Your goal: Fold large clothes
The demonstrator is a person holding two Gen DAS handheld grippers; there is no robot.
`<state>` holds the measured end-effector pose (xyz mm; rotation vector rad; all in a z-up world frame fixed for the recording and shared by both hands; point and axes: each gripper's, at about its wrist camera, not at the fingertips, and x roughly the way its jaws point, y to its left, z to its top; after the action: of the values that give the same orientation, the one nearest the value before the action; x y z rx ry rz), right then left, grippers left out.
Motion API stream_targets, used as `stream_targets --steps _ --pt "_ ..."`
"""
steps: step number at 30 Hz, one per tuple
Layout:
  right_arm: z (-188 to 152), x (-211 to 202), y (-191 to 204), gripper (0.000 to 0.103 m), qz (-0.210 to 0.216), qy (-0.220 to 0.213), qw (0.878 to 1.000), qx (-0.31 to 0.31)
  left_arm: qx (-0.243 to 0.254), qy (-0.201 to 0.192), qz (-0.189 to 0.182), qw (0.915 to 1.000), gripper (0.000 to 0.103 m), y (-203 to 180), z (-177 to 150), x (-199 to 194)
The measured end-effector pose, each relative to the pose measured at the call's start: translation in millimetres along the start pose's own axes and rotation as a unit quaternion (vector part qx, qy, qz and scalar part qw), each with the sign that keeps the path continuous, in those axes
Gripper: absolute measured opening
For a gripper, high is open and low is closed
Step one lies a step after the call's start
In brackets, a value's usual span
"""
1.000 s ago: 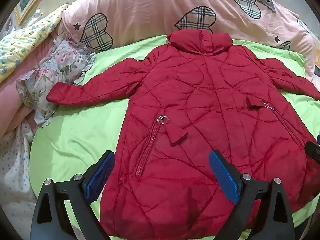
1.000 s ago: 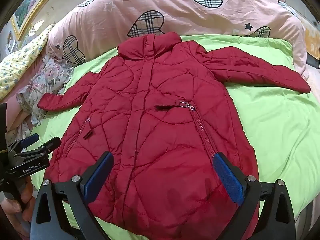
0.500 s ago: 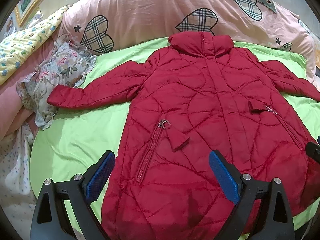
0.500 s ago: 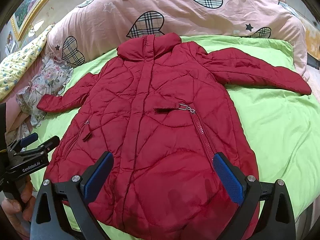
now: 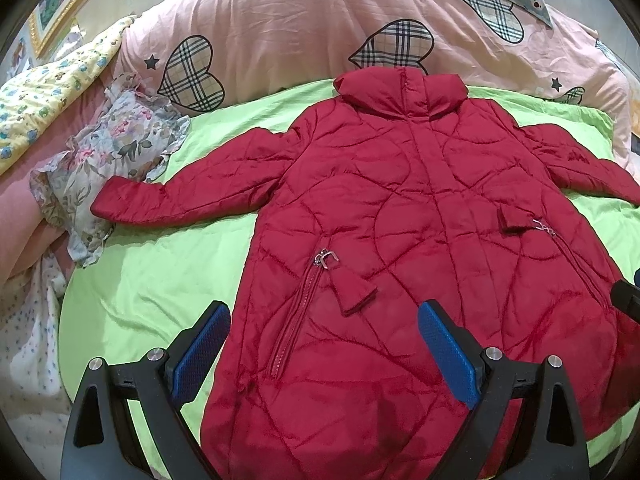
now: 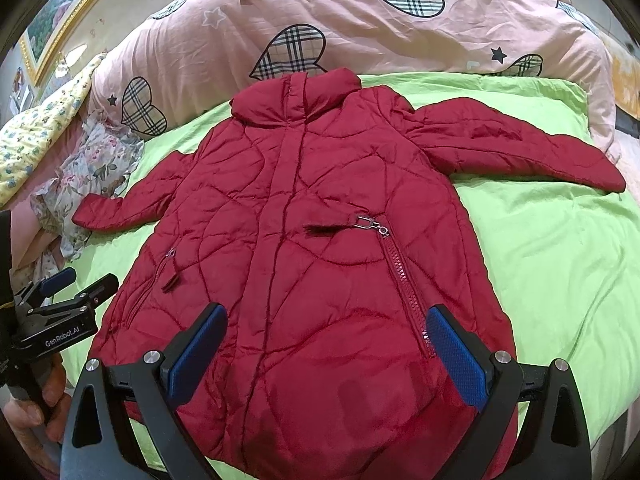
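Observation:
A red quilted coat [image 5: 420, 232] lies flat, front up, on a lime green sheet [image 5: 160, 272], collar away from me and both sleeves spread out. It also shows in the right wrist view [image 6: 312, 240]. My left gripper [image 5: 324, 356] is open and empty above the coat's lower left part, near the left pocket zipper [image 5: 300, 308]. My right gripper [image 6: 324, 356] is open and empty above the lower hem, near the right pocket zipper [image 6: 404, 280]. The left gripper also shows in the right wrist view [image 6: 76, 286], at the coat's left edge.
A pink duvet with plaid hearts [image 5: 300, 32] is bunched behind the collar. A floral garment [image 5: 108, 160] lies by the left sleeve cuff. A yellow floral quilt [image 5: 44, 104] is at far left. Green sheet [image 6: 560, 260] lies bare to the right of the coat.
Both grippers have drawn slightly back and down along the coat; it sits a little lower in both views. Both stay open. The coat has not moved.

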<state>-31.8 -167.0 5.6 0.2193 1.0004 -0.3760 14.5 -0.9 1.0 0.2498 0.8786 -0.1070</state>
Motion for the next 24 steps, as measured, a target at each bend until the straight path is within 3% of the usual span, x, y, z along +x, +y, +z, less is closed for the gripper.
stream_targets --steps 15,16,24 --pt "6.3 9.1 -10.8 0.1 0.004 0.001 1.0 0.01 -0.014 -0.005 -0.022 0.9997 0.096 5.2 12.9 15.9" --pt "6.7 9.6 -13.3 0.1 0.006 0.0 1.0 0.013 -0.001 0.015 -0.01 0.9998 0.096 4.4 12.9 20.2" --pt "13.3 4.3 -37.4 0.1 0.049 -0.019 0.997 0.053 -0.014 0.025 -0.041 0.9987 0.096 14.2 21.3 33.3"
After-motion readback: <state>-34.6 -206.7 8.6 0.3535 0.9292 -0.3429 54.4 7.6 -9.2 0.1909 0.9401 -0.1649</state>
